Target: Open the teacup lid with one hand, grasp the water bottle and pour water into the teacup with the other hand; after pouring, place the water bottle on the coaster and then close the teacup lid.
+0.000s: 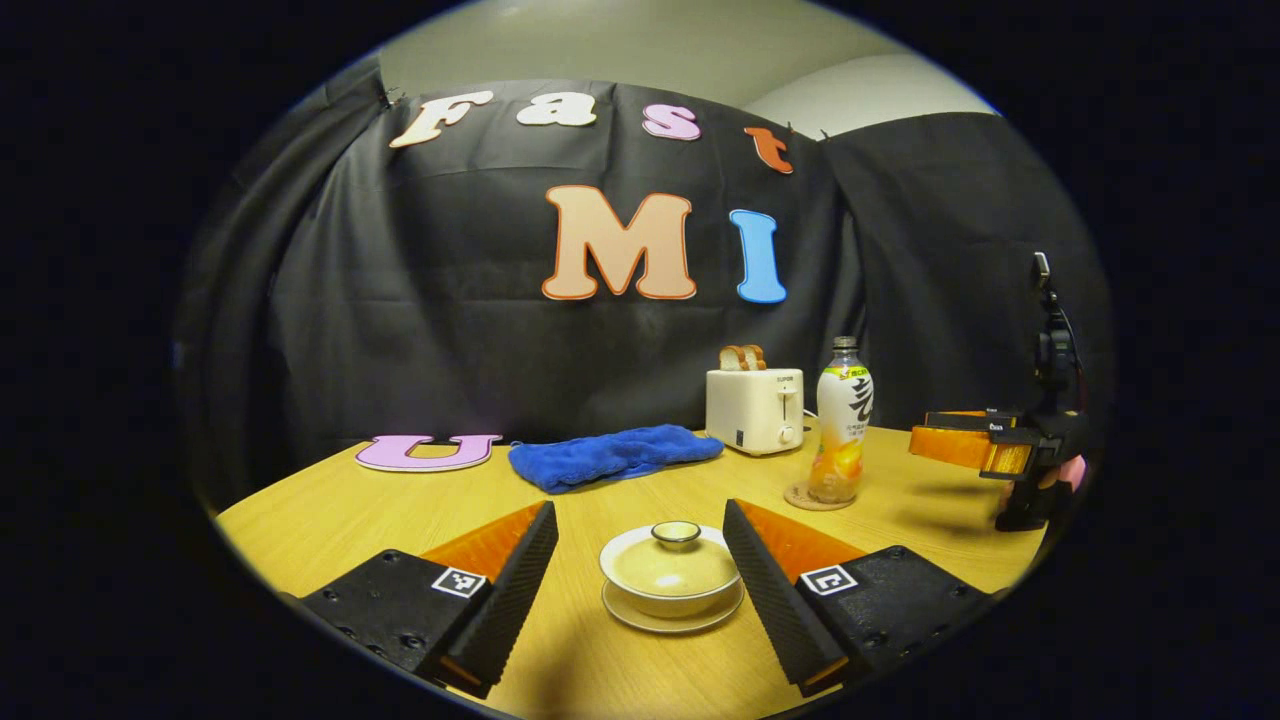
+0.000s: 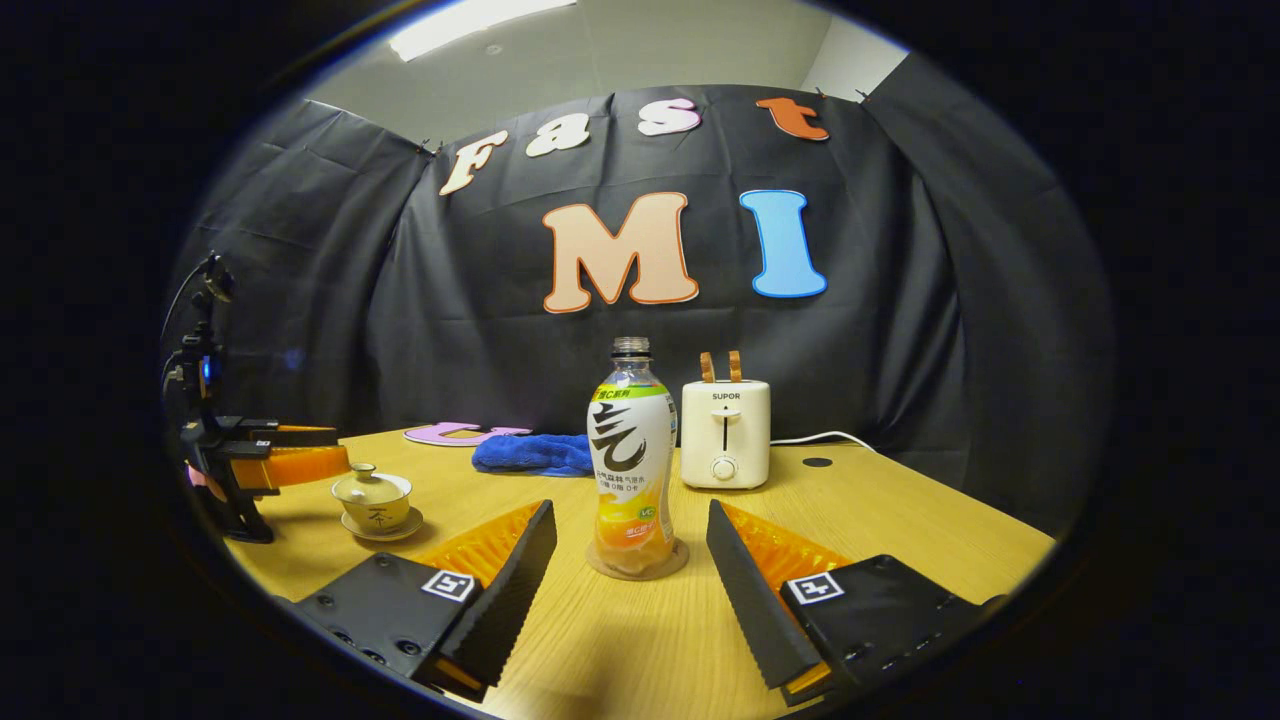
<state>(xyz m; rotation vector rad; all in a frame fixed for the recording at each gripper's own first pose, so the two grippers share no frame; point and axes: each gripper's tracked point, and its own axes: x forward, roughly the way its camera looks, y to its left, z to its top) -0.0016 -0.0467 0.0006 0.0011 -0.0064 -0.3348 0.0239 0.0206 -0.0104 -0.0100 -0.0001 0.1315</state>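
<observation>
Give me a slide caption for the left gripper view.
Open left gripper flanks the lidded teacup; bottle waits on its coaster.

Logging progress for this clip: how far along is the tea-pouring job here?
Nothing looks done: the lid sits on the teacup, and the water bottle, uncapped, stands on its coaster. The left gripper and right gripper flank them, jaws open. Lifting, pouring, returning and closing remain.
</observation>
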